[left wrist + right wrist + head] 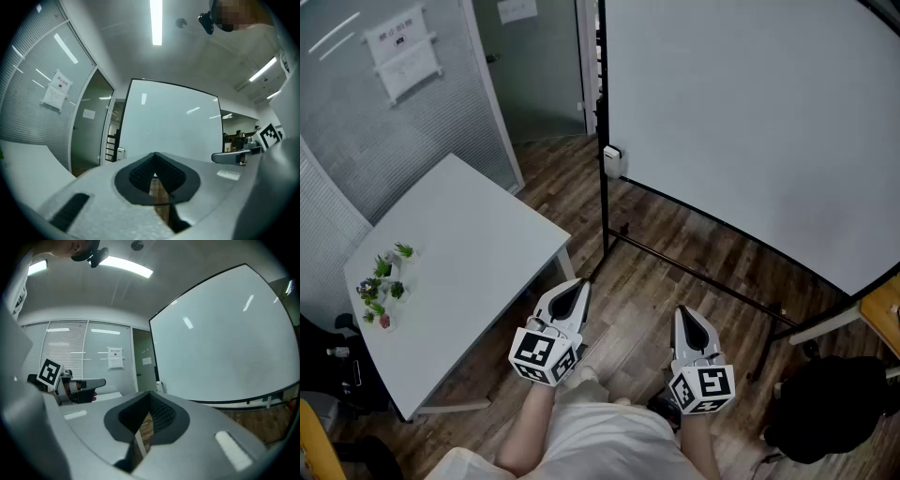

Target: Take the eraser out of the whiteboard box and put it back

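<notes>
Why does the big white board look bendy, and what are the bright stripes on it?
Left gripper view: the wide-angle lens bends the whiteboard, and the stripes are reflected ceiling lights. Right gripper view: same bending and glare. Head view: straighter edges, no stripes.

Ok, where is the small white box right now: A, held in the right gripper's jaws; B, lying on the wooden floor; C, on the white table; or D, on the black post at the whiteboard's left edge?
D: in the head view the white box sits against the black post at the left edge of the whiteboard, above the floor.
</notes>
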The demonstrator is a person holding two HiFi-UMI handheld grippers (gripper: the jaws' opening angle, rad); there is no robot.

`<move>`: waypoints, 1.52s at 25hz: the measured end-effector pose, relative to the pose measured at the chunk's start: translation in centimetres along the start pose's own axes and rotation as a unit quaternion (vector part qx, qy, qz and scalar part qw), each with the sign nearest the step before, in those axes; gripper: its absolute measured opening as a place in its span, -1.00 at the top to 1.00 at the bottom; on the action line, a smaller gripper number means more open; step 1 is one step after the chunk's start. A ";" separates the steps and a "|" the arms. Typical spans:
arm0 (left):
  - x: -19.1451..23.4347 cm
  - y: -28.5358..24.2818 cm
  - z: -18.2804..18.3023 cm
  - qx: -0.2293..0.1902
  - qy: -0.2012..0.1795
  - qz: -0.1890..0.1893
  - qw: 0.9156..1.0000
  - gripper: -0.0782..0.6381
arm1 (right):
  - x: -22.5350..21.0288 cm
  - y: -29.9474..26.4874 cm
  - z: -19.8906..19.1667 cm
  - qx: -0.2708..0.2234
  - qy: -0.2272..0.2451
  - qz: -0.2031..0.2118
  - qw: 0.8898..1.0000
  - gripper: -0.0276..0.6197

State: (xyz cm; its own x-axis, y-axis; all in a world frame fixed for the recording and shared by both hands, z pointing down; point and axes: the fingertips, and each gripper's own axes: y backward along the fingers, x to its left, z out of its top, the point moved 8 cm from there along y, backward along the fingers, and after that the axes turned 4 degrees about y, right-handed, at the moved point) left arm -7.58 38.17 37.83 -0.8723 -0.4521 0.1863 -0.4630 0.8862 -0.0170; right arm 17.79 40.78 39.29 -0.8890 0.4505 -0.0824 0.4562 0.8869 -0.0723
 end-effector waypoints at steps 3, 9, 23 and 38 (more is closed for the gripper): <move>0.8 1.0 0.2 0.005 -0.005 0.010 1.000 0.76 | 1.3 0.2 0.1 0.002 0.002 0.002 1.000 0.88; 1.3 2.0 0.0 -0.012 0.015 0.008 1.000 0.76 | 1.6 0.6 0.2 -0.008 -0.003 -0.004 1.000 0.88; 0.9 0.5 -1.3 0.023 0.025 -0.026 0.999 -0.26 | 1.6 -0.6 -0.6 0.003 -0.015 0.013 1.000 0.02; 10.6 -11.9 -2.9 0.048 0.029 -0.008 0.998 -0.23 | -3.6 -15.5 -2.1 0.033 -0.028 0.019 0.999 0.06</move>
State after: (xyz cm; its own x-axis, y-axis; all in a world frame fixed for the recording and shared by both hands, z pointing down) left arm -10.82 23.10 42.86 -0.8550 -0.4573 0.2444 -0.4924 0.8638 -0.1064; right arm 13.84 25.58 42.78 -0.8683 0.4755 -0.1414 0.4926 0.8601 -0.1326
